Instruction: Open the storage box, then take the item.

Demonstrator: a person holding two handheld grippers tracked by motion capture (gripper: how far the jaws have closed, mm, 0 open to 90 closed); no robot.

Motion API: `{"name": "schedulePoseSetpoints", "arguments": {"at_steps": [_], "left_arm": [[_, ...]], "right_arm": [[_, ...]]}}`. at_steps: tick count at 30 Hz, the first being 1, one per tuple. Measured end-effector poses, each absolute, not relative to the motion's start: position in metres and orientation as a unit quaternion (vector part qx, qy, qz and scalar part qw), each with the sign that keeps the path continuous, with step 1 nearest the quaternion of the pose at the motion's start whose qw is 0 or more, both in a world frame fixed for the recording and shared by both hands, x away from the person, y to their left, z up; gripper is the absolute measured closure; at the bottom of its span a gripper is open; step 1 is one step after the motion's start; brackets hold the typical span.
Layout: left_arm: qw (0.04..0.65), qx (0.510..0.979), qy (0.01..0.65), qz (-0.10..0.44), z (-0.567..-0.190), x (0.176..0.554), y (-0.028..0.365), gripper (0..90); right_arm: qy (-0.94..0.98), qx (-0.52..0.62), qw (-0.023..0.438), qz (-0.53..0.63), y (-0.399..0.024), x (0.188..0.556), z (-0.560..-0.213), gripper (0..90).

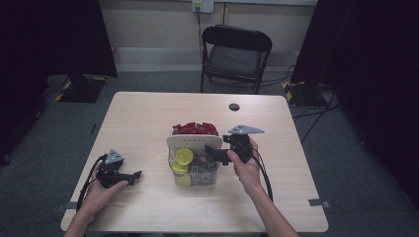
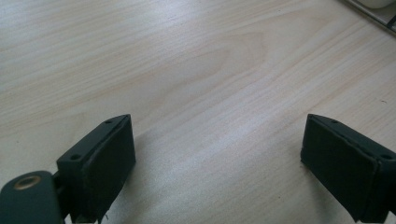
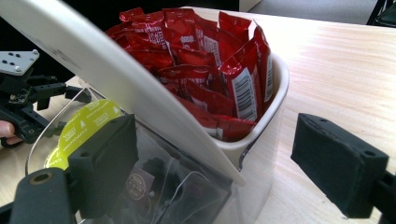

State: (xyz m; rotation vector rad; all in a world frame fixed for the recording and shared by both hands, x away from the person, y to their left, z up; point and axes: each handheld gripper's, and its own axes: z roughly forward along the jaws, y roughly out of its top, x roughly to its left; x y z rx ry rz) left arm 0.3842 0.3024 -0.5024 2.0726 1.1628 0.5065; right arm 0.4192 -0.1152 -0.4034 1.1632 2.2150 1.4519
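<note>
Hovering right gripper [image 1: 213, 152] jaws apart at clear container [image 1: 193, 170] near surface centre; should straddle its wall squarely before closing. Left gripper [image 1: 134, 176] jaws apart, idle.

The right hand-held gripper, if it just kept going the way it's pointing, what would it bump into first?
Most likely the clear container with its white slanted lid, which sits between the open jaws of the right hand-held gripper. The red packets lie behind. Depth is hard to judge.

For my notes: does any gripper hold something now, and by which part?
Nothing is held. The right gripper stands open around the corner of the clear container; the left gripper is open over the table.
</note>
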Motion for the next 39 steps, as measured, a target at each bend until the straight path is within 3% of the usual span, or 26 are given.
{"name": "schedulePoseSetpoints", "arguments": {"at_steps": [18,30,39], "left_arm": [[0.348,0.799,0.449,0.195,-0.502,0.384,0.302,9.5],[0.353,0.788,0.469,0.187,-0.498,0.384,0.303,18.5],[0.384,0.787,0.448,0.179,-0.485,0.383,0.297,21.4]], "right_arm": [[0.752,0.405,0.123,0.506,-0.114,0.43,-0.402,11.8],[0.755,0.402,0.122,0.503,-0.113,0.431,-0.403,11.6],[0.758,0.401,0.126,0.499,-0.112,0.431,-0.401,11.2]]}}
